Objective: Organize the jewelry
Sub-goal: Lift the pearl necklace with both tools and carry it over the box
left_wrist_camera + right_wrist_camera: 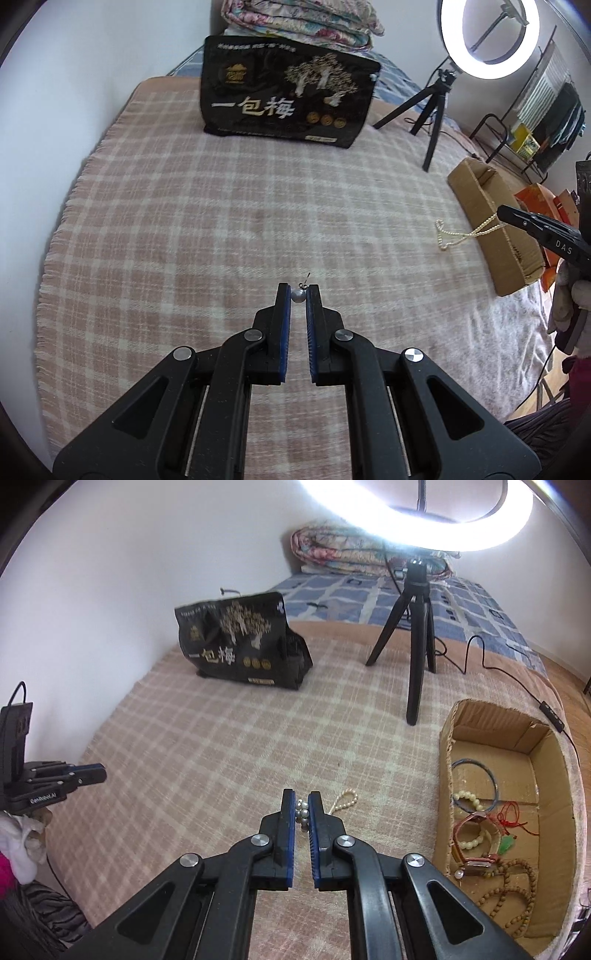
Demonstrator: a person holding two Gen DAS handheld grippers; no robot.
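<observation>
Left tongs (298, 295) pinch a grey pearl earring (297, 295) above the pink plaid blanket (207, 229), its hook pointing forward and upward. Right tongs (303, 806) clamp a white pearl necklace (345, 799), its strand trailing forward-right onto the blanket beside the open cardboard box (447, 738). The dangling loop could snag the box wall, and the round pearl may slip from the blue pads (286, 306).
</observation>
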